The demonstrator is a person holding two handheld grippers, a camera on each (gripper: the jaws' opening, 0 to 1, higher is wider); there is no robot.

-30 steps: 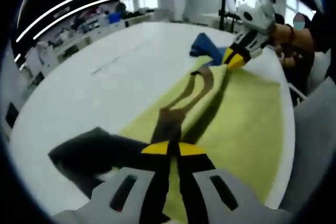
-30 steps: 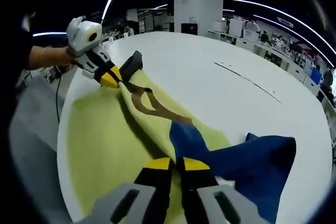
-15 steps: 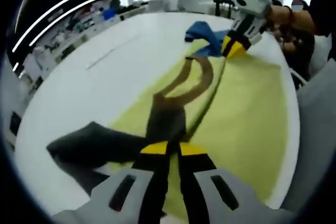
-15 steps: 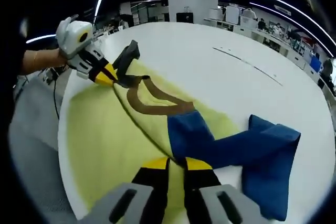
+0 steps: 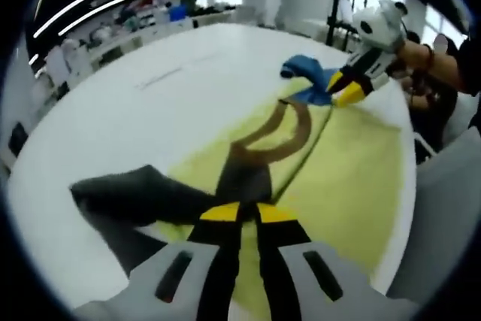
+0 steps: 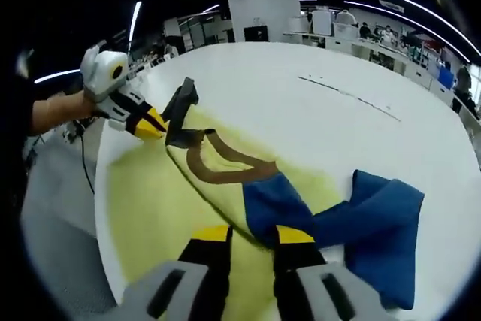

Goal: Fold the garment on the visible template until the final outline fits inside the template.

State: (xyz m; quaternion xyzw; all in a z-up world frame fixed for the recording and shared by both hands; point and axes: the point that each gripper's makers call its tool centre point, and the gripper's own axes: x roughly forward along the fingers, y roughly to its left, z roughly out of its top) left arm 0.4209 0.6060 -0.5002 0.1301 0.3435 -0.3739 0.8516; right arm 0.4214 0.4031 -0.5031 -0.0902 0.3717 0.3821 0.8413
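Yellow garment (image 6: 173, 208) on white table (image 6: 316, 125); left hand-held gripper (image 5: 239, 214) pinching it; right (image 6: 250, 234) spread.

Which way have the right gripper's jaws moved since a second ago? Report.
Yes. The right gripper has spread its jaws apart, open over the blue sleeve on the yellow template.

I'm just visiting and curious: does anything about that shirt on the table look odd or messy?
Yes. The yellow garment is not lying flat: a long crease runs down its middle, and its blue sleeve is bunched in folds on the white table. The dark sleeve at the other end sticks out sideways too.
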